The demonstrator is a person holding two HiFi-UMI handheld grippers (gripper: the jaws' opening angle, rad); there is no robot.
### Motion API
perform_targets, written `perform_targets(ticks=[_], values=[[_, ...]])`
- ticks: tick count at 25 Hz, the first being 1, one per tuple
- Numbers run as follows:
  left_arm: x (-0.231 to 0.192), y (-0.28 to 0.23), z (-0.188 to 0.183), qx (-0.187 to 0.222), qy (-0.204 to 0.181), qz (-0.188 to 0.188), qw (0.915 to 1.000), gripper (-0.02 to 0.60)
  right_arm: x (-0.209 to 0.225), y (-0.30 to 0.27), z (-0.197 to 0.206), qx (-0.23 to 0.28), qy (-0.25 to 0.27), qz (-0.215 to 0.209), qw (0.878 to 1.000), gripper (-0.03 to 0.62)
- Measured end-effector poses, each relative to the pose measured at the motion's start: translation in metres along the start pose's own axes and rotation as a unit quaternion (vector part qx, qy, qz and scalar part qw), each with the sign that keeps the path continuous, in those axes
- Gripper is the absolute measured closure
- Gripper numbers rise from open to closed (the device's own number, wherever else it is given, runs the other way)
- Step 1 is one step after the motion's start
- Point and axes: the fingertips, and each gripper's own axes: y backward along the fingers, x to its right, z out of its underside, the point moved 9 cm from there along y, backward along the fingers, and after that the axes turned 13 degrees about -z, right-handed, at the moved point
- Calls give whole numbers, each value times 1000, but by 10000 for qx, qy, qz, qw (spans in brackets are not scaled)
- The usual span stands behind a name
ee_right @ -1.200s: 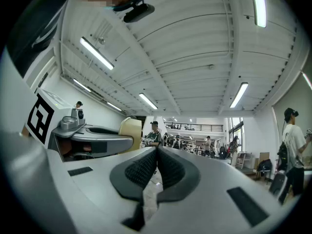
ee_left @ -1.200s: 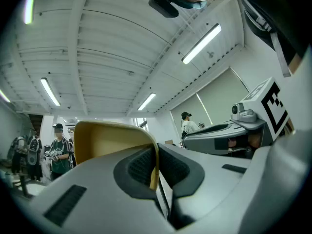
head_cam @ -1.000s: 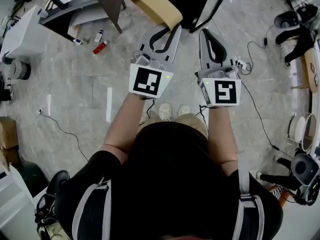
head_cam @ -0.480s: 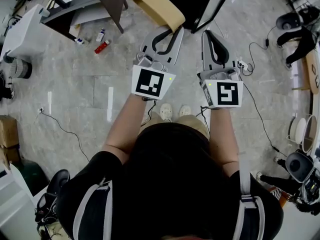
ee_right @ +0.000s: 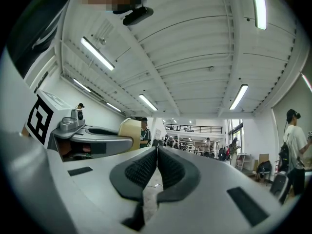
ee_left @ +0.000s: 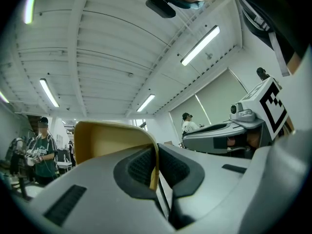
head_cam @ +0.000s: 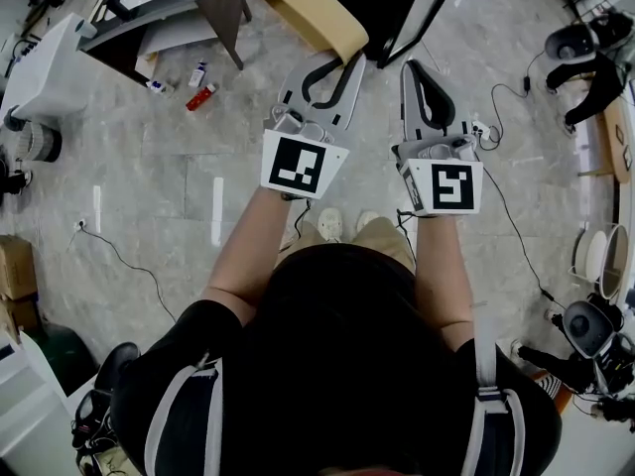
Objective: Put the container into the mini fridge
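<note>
A tan, open-topped container (head_cam: 310, 13) hangs out ahead of me over the floor, held by its thin wall. My left gripper (head_cam: 352, 62) is shut on that wall; in the left gripper view the container (ee_left: 107, 138) rises to the left of the pinched edge at the left gripper (ee_left: 156, 156). My right gripper (head_cam: 409, 67) sits just to the right, level with the left, its jaws pressed together on nothing (ee_right: 157, 152). From the right gripper view the container (ee_right: 130, 128) shows beyond the left gripper's body (ee_right: 92, 136). A dark opening with a pale door edge (head_cam: 417, 13) lies straight ahead.
Below is a grey tiled floor with a red bottle (head_cam: 199, 94) and a small white bottle (head_cam: 197, 71). A dark-legged desk (head_cam: 169, 8) and white cabinet (head_cam: 45, 67) stand at the far left. Cables (head_cam: 511, 216) and chair bases (head_cam: 585, 48) crowd the right.
Both grippers have drifted slightly forward and to the right together; the left one keeps its hold on the container, and the right stays shut.
</note>
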Motion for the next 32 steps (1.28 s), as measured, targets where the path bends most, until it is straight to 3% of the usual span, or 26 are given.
perform_targets(ticks=[15,32], values=[[-12,-20,11,74,55,25,10000,555,18,-10,3,77,43,162,9998,557],[-21,-153,78,15,-153,73,9999,555,134,-92,65,138,54,154,9998,557]])
